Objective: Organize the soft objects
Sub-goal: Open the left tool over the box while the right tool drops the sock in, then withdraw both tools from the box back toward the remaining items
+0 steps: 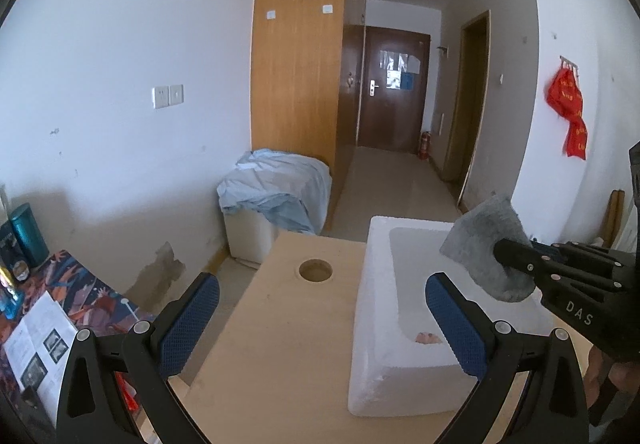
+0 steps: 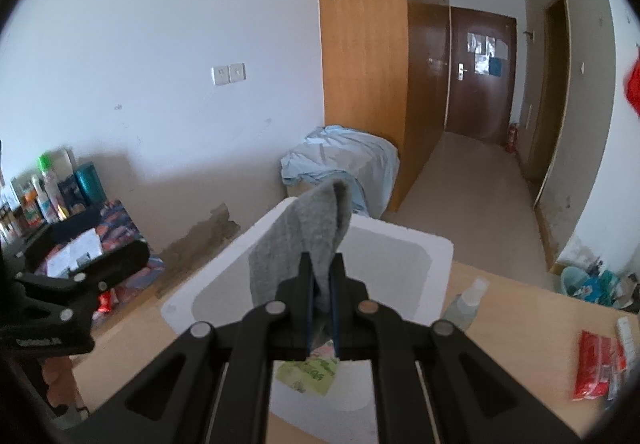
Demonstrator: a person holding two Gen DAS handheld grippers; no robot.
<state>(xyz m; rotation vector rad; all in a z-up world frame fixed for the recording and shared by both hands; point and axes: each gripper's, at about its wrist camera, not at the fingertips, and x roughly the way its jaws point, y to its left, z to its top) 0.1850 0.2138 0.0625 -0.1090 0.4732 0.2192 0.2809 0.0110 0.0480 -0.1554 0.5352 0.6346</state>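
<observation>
Grey fleece is up in the air: the fuzzy grey fabric piece (image 2: 304, 240) is pinched tight between the blue pads of the right hand-held gripper (image 2: 322, 308), its free end standing up and away from the fingers. Directly beneath and ahead sits the white rectangular foam box (image 2: 436, 256) on the pale wooden counter (image 1: 280, 324), and the cloth hangs right over the box's open cavity, so the drop looks like a short move straight down. Inside the box there's already something green and patterned (image 2: 308, 372), with a pinkish bit showing in the left view. The left hand-held gripper (image 1: 322, 318) holds nothing, jaws spread wide, parked near the box's left wall; the right one is clearly the nearer to the job. Off to the right on the counter lie a red packet (image 2: 596, 368) and a small clear bottle (image 2: 466, 304), just beside the box.
</observation>
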